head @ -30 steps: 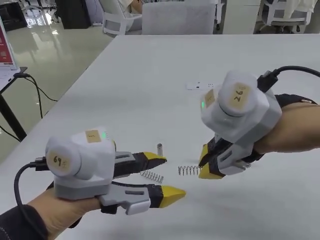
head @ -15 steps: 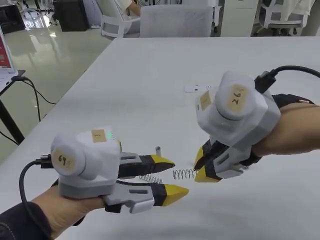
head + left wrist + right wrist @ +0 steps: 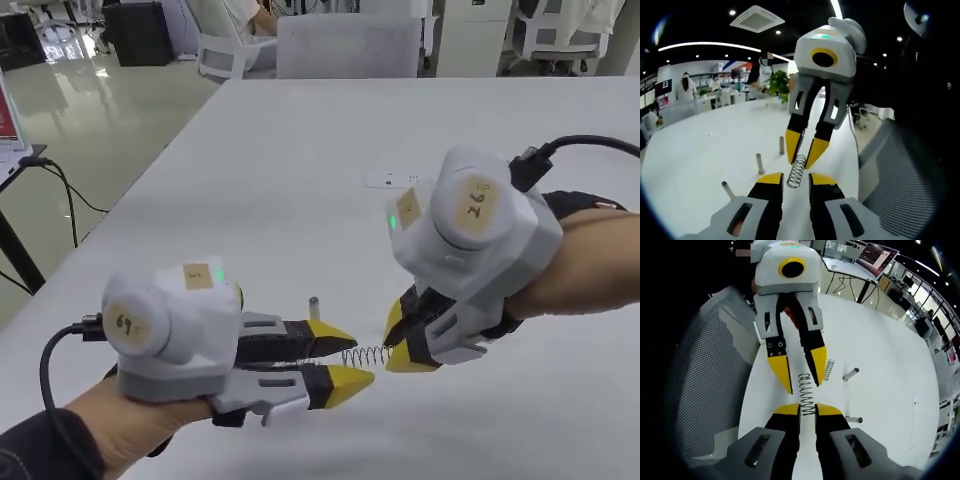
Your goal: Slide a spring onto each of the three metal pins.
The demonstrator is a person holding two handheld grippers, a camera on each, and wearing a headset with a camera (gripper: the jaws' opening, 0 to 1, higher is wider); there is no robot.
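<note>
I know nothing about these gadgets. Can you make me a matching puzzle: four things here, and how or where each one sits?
Things:
1 right hand-held gripper
2 left hand-held gripper
3 loose coiled metal spring
4 three short grey metal pins

States:
A upright on the white table
B jaws open, either side of the held coiled metal spring's free end
C lying flat on the table
D shut on the held spring's other end

Pairs: 1-D; 2-B; 3-C; 4-A

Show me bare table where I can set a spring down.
Bare: the table from its far edge to the white strip, and its left side. Crowded: the front, where the left gripper and right gripper meet at the spring by a pin.
</note>
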